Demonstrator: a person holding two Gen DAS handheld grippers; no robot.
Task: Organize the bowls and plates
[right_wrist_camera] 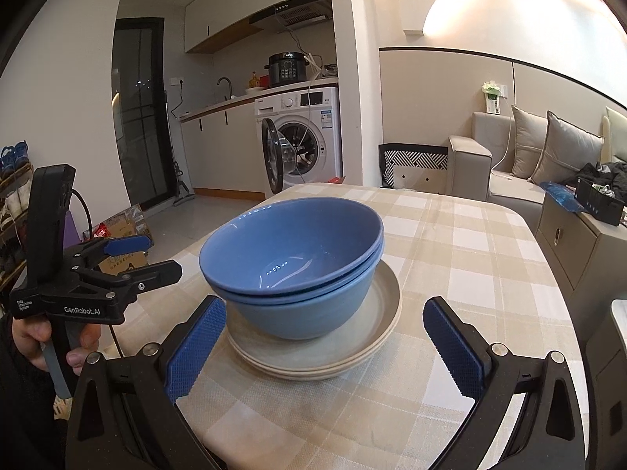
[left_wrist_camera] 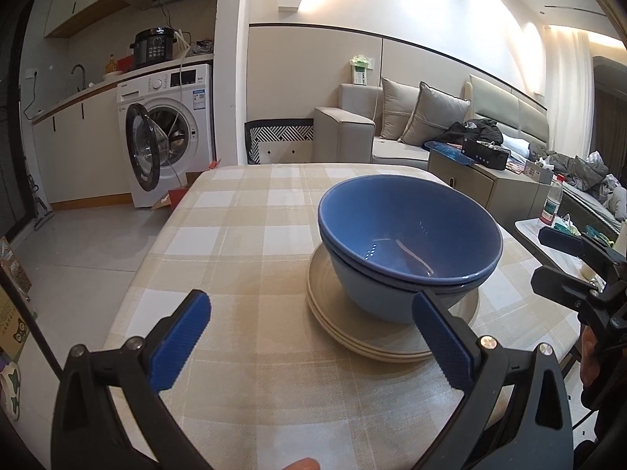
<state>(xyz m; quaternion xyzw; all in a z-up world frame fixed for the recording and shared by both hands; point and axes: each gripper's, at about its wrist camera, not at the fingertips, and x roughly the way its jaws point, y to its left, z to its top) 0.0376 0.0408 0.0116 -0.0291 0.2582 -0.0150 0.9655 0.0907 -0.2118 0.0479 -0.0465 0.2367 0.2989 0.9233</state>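
Note:
Two blue bowls (left_wrist_camera: 407,235) are nested and sit on a stack of beige plates (left_wrist_camera: 352,329) on the checked tablecloth. The bowls (right_wrist_camera: 290,250) and plates (right_wrist_camera: 352,348) also show in the right wrist view. My left gripper (left_wrist_camera: 313,333) is open and empty, just in front of the stack and a little to its left. My right gripper (right_wrist_camera: 325,340) is open and empty, its fingers either side of the plates' near edge without touching. The right gripper also shows at the right edge of the left wrist view (left_wrist_camera: 548,262), and the left gripper at the left of the right wrist view (right_wrist_camera: 156,254).
The table (left_wrist_camera: 243,211) has a beige checked cloth. Beyond it stand a washing machine (left_wrist_camera: 168,133) with its door open, a sofa (left_wrist_camera: 392,125) and a low cabinet (left_wrist_camera: 490,180). A small side table with a bottle (left_wrist_camera: 550,203) is at the right.

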